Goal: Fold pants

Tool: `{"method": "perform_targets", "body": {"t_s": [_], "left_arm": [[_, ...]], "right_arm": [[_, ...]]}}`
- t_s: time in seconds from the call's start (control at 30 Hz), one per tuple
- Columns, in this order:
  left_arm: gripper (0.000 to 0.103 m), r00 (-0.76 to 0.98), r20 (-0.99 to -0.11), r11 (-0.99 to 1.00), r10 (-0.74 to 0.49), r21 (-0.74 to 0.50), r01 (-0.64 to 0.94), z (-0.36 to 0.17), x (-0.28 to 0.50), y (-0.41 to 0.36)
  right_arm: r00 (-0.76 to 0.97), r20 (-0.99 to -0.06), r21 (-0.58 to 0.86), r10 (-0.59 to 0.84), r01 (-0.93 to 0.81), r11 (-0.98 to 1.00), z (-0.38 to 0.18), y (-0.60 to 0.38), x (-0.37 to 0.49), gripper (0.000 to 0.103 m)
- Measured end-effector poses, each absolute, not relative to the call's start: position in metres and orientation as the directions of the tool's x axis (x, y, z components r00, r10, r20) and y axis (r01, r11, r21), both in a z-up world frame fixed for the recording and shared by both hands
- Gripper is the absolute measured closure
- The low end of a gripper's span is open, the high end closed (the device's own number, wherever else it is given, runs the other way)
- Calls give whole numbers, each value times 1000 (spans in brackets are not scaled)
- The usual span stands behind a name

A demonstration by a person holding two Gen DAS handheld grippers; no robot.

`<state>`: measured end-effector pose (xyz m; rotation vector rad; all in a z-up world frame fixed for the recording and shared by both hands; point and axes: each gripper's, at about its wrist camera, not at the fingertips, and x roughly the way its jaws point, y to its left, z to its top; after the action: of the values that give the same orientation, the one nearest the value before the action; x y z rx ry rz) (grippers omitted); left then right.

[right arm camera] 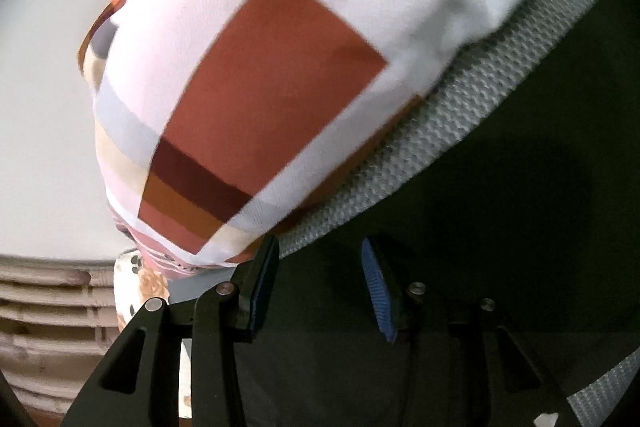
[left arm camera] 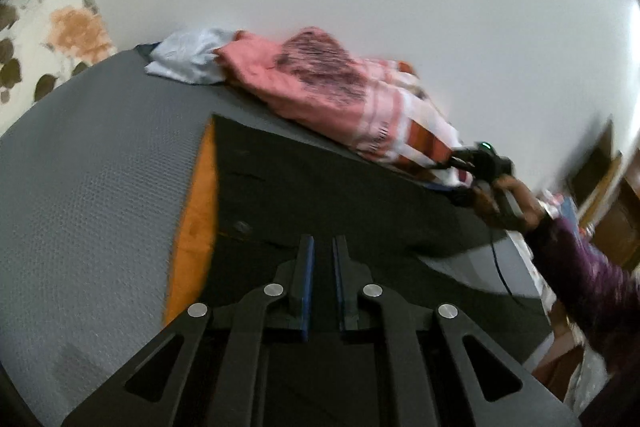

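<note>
Left gripper (left arm camera: 322, 247) clenched, nothing between its fingers, hovering over the black pants (left arm camera: 340, 195), which spread flat toward twelve o'clock on the grey mat (left arm camera: 88, 187). Right gripper (right arm camera: 318, 267) released, pants beneath it; patterned cloth pile (right arm camera: 280, 67) at eleven o'clock, beside the pants' edge.

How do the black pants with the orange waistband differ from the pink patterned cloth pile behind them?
The black pants lie spread flat on the grey textured mat; the pink patterned cloth pile is bunched up along the wall. The pants are plain dark with an orange band; the pile mixes pink, white and rust stripes. Both rest on the mat.
</note>
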<state>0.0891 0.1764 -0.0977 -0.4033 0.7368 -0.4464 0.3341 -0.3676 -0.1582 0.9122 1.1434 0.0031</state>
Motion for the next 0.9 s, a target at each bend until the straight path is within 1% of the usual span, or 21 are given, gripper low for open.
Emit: {"method": "perform_targets", "body": {"t_s": [0.03, 0.07, 0.1, 0.13, 0.17, 0.23, 0.27, 0.3, 0.33, 0.47, 0.5, 0.57, 0.6, 0.63, 0.67, 0.7, 0.77, 0.87, 0.9], "left_arm": [[91, 656, -536, 816, -532, -531, 228, -97, 102, 186], [83, 655, -526, 803, -542, -553, 222, -99, 116, 195], [66, 646, -530, 797, -549, -564, 215, -101, 136, 203], [56, 631, -547, 799, -550, -564, 207, -104, 155, 209], [44, 615, -563, 801, -553, -562, 206, -109, 178, 215], [43, 582, -583, 800, -566, -559, 217, -119, 225, 219], [40, 571, -593, 801, -568, -558, 217, -122, 244, 219], [33, 546, -612, 802, -572, -556, 216, -128, 263, 216], [32, 516, -650, 817, -557, -539, 203, -138, 286, 213], [32, 459, -736, 852, -497, -515, 96, -169, 336, 214], [25, 478, -719, 850, -504, -511, 127, -168, 340, 212], [24, 469, -725, 859, -505, -474, 194, -166, 344, 198], [28, 428, -731, 847, -531, -468, 252, -166, 344, 187], [38, 414, -749, 855, -516, -426, 295, -164, 341, 174], [59, 431, -776, 884, -460, -356, 303, -162, 339, 166], [89, 444, -789, 900, -425, -316, 299, -162, 338, 163], [92, 462, -762, 890, -455, -375, 258, -159, 336, 172], [93, 526, -736, 903, -427, -316, 291, -143, 316, 163], [93, 562, -701, 898, -438, -314, 308, -133, 305, 162]], "right_arm": [[454, -780, 614, 431, 420, 669, -156, -366, 333, 61], [455, -775, 619, 439, 408, 671, -156, -363, 330, 61], [455, -763, 636, 460, 399, 661, -158, -359, 325, 61], [453, -758, 643, 470, 396, 655, -160, -355, 321, 61], [452, -754, 648, 477, 391, 654, -162, -349, 315, 61], [449, -762, 634, 467, 366, 681, -162, -338, 307, 61], [447, -767, 624, 461, 349, 700, -162, -331, 302, 61], [446, -767, 621, 461, 338, 707, -162, -326, 299, 61], [444, -763, 625, 469, 323, 711, -161, -319, 294, 61], [430, -772, 606, 468, 280, 744, -159, -307, 283, 61], [430, -780, 590, 455, 262, 764, -156, -303, 282, 61], [431, -784, 576, 447, 239, 781, -151, -298, 280, 61], [431, -784, 575, 447, 235, 783, -150, -298, 279, 61], [433, -782, 577, 449, 230, 784, -149, -294, 280, 61], [434, -780, 578, 450, 224, 785, -147, -302, 276, 61], [436, -780, 576, 450, 217, 788, -146, -301, 277, 61], [438, -777, 576, 451, 208, 790, -146, -300, 276, 61], [432, -777, 583, 459, 218, 782, -150, -300, 277, 61], [431, -773, 592, 465, 227, 774, -152, -304, 277, 61]]}}
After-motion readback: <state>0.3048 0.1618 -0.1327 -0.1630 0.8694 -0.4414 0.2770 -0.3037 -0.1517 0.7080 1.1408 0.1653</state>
